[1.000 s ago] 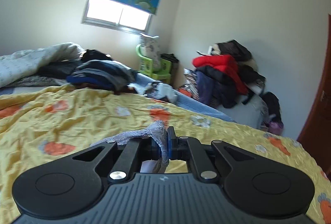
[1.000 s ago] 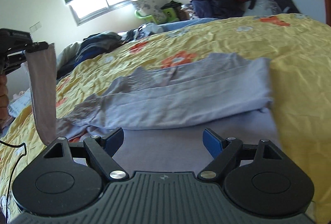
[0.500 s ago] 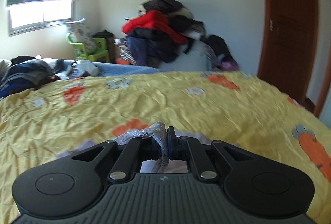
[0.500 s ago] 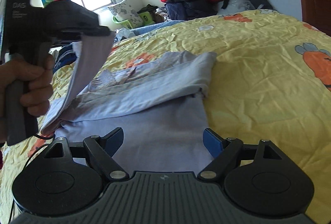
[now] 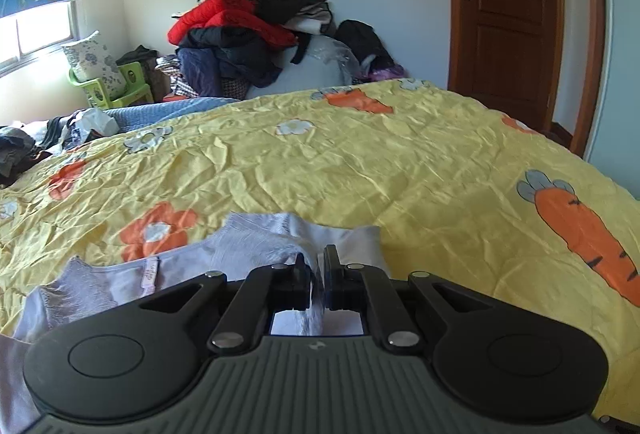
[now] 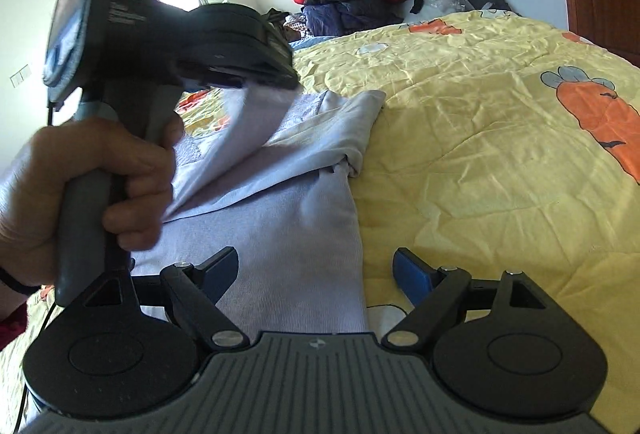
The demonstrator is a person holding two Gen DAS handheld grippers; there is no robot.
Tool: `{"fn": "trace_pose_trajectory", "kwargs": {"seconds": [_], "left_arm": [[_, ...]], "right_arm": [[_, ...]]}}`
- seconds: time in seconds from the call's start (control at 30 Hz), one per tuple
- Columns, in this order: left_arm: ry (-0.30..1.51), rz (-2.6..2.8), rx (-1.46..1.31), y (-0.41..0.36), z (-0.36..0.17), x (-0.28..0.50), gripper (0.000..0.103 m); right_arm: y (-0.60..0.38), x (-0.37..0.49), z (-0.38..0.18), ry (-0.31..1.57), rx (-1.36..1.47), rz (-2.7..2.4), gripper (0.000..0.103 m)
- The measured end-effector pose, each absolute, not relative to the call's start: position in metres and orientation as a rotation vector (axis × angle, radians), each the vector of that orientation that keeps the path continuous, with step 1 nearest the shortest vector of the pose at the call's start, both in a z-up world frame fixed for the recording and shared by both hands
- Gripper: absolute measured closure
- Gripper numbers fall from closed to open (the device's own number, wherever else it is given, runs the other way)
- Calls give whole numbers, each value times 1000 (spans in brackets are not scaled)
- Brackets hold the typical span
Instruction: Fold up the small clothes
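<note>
1. lavender garment [image 6: 280, 234] is spread flat on the yellow bedspread [image 6: 480, 161], which is printed with orange flowers and carrots; a folded band of the same cloth [image 6: 336, 137] is laid across its far part.
2. the left gripper [image 5: 318, 274] is seen with its jaws nearly closed, a fold of the garment's cloth [image 5: 256, 246] pinched between them and lifted off the bed.
3. in the right wrist view the left gripper [image 6: 280, 77] is held by a hand [image 6: 84, 185] wrapped round its handle, and a strip of the garment is drawn up from the bed to its tip; the strip is blurred.
4. the right gripper [image 6: 314, 274] is held low over the near part of the garment with its jaws wide apart; nothing is gripped by them, and the garment's right edge is seen between its blue pads [image 6: 412, 274].
5. a small pink label [image 5: 150, 274] is shown on the garment near its neckline in the left wrist view.
6. a pile of clothes [image 5: 248, 33] with a red jacket on it is stacked against the far wall, a brown door [image 5: 508, 13] is seen to the right of it, and a green chair [image 5: 116, 89] is placed under the window.
</note>
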State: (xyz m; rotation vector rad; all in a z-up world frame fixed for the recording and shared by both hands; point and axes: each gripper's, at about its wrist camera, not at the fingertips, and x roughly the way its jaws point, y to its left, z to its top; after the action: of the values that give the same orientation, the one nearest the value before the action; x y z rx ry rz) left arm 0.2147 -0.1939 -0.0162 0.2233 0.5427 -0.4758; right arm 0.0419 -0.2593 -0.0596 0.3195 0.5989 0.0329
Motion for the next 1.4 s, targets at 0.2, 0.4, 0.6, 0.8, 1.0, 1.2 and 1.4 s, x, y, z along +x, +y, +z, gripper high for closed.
{"fn": "trace_pose_trajectory", "kwargs": {"seconds": [0.2,0.4,0.6,0.8,1.0,1.2,1.4], "left_arm": [[584,-529,243,-210,-22,214,97],[628,-636,234,-220,-15,212,95],[596,-614,136,-180,11,218,89],[525,-340,64,-79,12,231,28],[553,-202,97,-8,-5,232,28],[653,-111,149,25,-48,242,28],[659,-43,55,53,-57,235,28]], "right_arm": [[-259,40,-60,593,313,33,19],[-262,36,-60,584,337,25,19],[-266,35,-53,572,317,-11,19],[-273,54,-31,509,328,26,19],[-254,112,-18,496,310,160,19],[-261,160,-39,620,315,40,19],[-252,141,-30,546,278,57,19]]}}
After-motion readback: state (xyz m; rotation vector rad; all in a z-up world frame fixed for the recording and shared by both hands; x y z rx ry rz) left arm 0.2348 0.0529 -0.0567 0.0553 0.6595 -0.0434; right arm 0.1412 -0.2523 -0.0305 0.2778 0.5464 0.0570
